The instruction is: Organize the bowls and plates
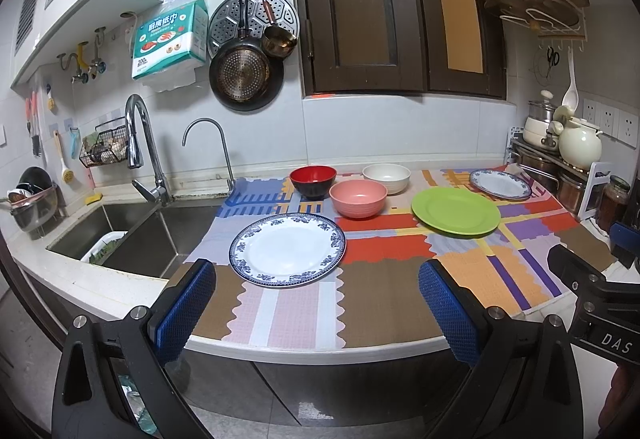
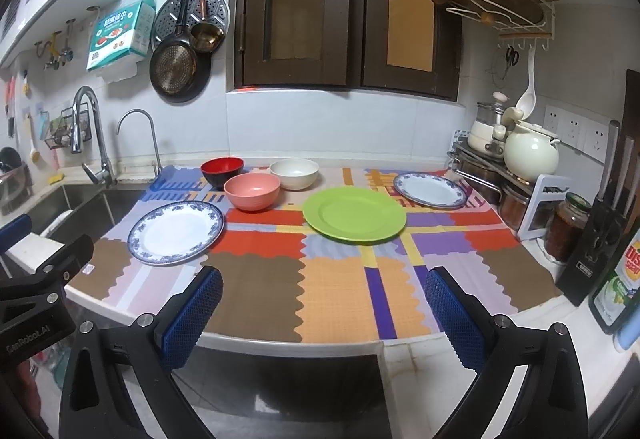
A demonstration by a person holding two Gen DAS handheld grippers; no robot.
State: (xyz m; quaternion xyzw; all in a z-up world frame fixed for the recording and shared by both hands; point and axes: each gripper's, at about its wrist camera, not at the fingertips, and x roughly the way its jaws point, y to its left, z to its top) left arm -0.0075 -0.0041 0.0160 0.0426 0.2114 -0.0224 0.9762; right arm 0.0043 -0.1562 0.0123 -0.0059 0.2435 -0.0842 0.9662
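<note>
Left wrist view showed me my left gripper point(image 1: 316, 303) with its jaws spread wide and holding nothing, hovering at the front edge of the desk point(image 1: 132, 291). Just beyond the jaws, toward the left finger, a blue-rimmed white plate point(image 1: 287, 249) lay flat on the patchwork mat point(image 1: 384, 287). Behind it stood a red bowl point(image 1: 313, 181), a pink bowl point(image 1: 358, 199) and a cream bowl point(image 1: 386, 177), close together. A green plate point(image 1: 456, 211) sat right of them, with a second blue-rimmed plate point(image 1: 500, 183) near the back corner. In the right wrist view my right gripper point(image 2: 322, 305) was equally wide open and empty, touching nothing, with the green plate lying straight ahead, well apart from its jaws.
</note>
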